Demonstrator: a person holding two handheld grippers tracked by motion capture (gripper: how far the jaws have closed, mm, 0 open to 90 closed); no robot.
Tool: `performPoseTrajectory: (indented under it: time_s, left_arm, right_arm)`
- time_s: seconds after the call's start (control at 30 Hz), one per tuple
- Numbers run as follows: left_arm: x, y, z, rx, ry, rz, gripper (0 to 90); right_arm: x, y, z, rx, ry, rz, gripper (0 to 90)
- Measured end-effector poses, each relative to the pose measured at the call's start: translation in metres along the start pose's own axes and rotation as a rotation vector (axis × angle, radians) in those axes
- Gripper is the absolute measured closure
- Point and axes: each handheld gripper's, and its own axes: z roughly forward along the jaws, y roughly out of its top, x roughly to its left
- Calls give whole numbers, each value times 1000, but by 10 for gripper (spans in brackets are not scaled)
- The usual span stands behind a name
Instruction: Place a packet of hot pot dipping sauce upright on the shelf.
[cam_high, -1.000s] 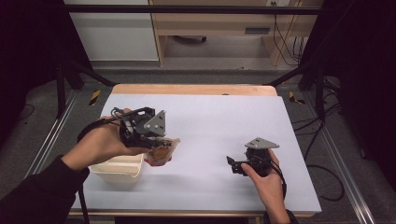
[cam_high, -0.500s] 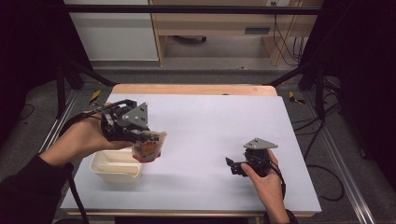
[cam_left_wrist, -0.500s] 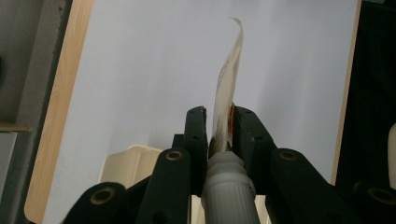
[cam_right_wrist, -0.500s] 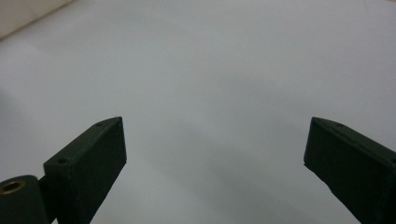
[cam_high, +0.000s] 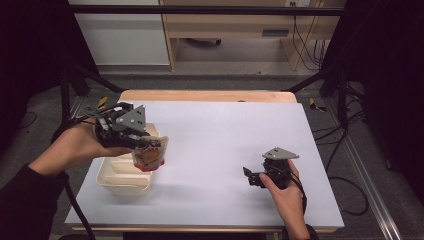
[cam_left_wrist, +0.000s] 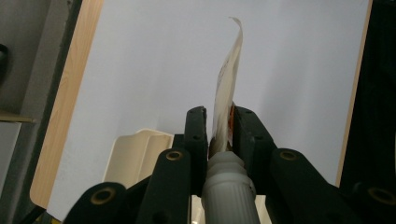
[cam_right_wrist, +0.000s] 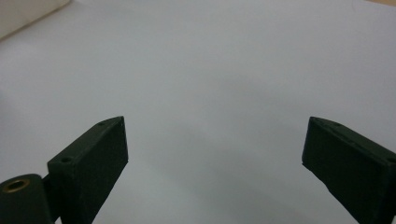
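My left gripper (cam_high: 141, 145) is shut on a spouted pouch (cam_high: 149, 153) with red and orange print, held in the air over the right end of a cream tray (cam_high: 119, 182). In the left gripper view both jaws press on the pouch (cam_left_wrist: 226, 79) just past its white ribbed cap (cam_left_wrist: 229, 186), and the thin pouch is seen edge-on. The tray (cam_left_wrist: 135, 154) lies below, left of the jaws. My right gripper (cam_high: 249, 176) rests low on the white table (cam_high: 230, 130) at the right, pointing left. Its jaws stand wide open in the right gripper view (cam_right_wrist: 215, 158) with bare table between them.
The table's wooden far edge (cam_high: 205, 95) borders a grey floor. Black frame legs (cam_high: 75, 75) stand at both far corners, with cables (cam_high: 345, 165) on the floor at the right. A corner of the cream tray (cam_right_wrist: 28, 14) shows at the upper left of the right gripper view.
My left hand has carried the pouch leftward and slightly away from the person, from beside the tray's right end to above it. The right gripper has stayed put.
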Motion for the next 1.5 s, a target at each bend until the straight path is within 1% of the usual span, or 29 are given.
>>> performPoseTrajectory:
  time_s: [0.13,0.27,0.5,0.73,0.83,0.93,1.17,1.23,1.3,1.4,1.5]
  left_arm:
    - [4,-7,-2,1,5,-17,757]
    - [6,-14,-4,13,12,-27,758]
    - [9,-23,-10,6,29,-47,758]
    - [11,-31,-7,38,29,-42,758]
    - [11,-34,-6,39,26,-32,758]
    - [12,-37,-5,36,22,-34,758]
    - [11,-45,-1,51,11,-31,758]
    - [10,-47,3,73,7,-17,758]
    - [10,-50,6,88,6,-12,758]
    - [11,-55,10,81,-1,-26,758]
    - [11,-59,12,82,-5,-29,757]
  right_arm:
    - [0,0,1,7,1,-2,74]
    - [1,0,1,9,2,0,75]
    - [0,-1,1,10,1,7,77]
    - [0,-1,1,8,4,5,78]
    - [-1,-1,1,10,9,8,79]
    - [-1,-1,2,9,12,12,80]
    - [-1,-1,2,11,12,17,80]
    - [-1,-1,2,12,12,17,80]
    - [-1,-1,2,13,10,19,80]
    - [-1,-1,2,13,10,20,81]
    - [-2,-2,3,15,9,19,81]
